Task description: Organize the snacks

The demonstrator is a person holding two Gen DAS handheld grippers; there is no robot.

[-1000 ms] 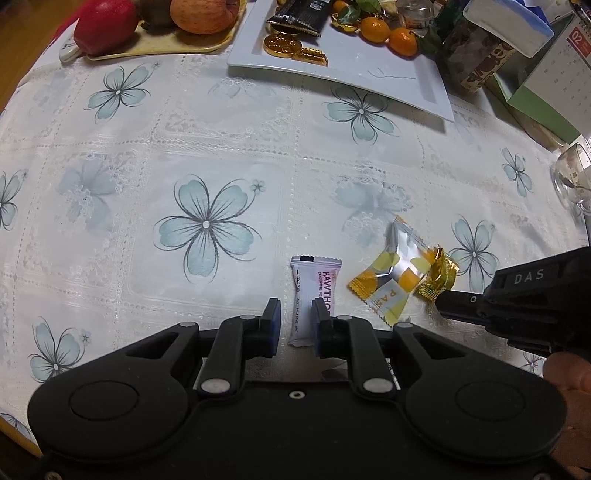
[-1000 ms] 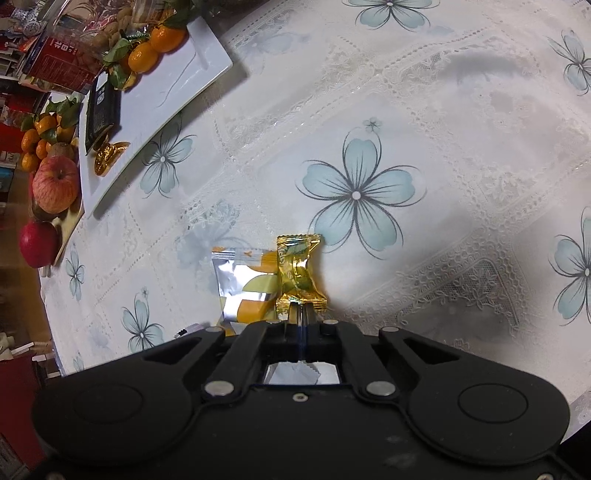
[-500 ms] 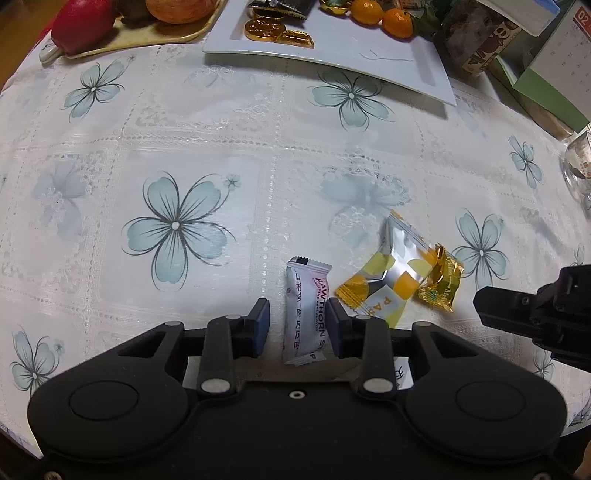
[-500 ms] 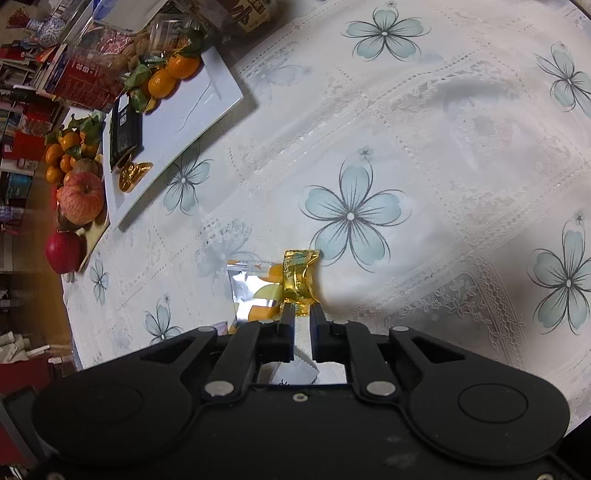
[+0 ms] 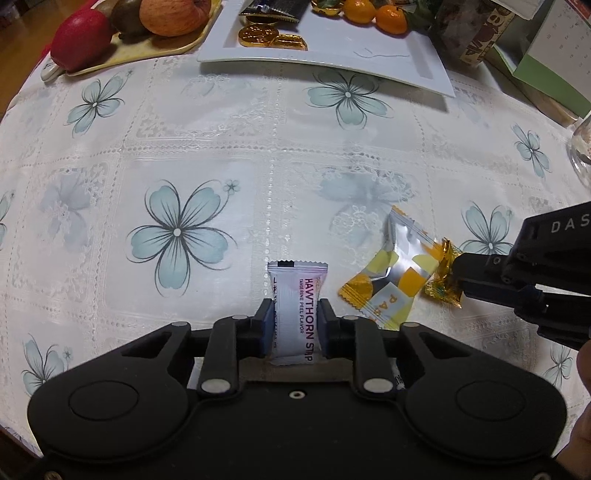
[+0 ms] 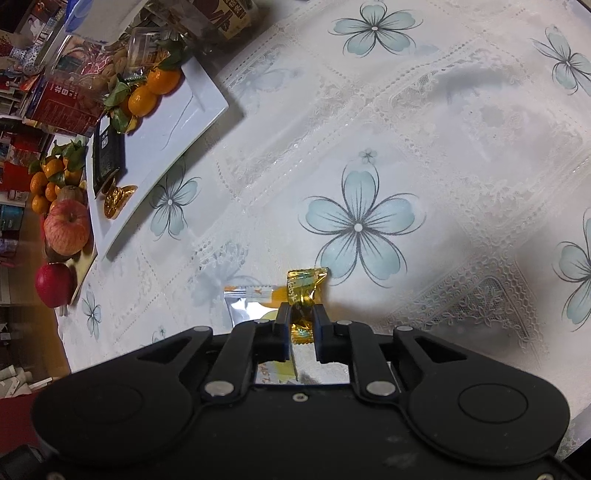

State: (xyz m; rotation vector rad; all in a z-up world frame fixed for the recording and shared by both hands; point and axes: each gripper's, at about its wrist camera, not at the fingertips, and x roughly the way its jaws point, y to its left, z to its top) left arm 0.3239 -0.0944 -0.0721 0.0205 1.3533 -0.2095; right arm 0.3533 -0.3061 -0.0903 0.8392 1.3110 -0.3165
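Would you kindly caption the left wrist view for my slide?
Left tongs straddle the hawthorn strip packet; right tongs pinch the gold candy.

On the flowered tablecloth point(image 5: 207, 155), 3 wrapped snacks are counted: 1 white hawthorn strip point(image 5: 297, 314), 1 silver-and-yellow packet point(image 5: 391, 277), 1 gold candy point(image 5: 445, 273). 2 grippers are seen, left point(image 5: 295, 321) and right point(image 6: 301, 325). 1 white tray point(image 5: 413, 59) and 2 gold coins point(image 5: 258, 35) are counted.

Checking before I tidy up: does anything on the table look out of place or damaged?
Three wrapped snacks lie loose on the tablecloth, off the white tray: the hawthorn strip between the left gripper's fingers, the gold candy between the right gripper's, and a yellow-silver packet. Nothing looks torn or spilled.
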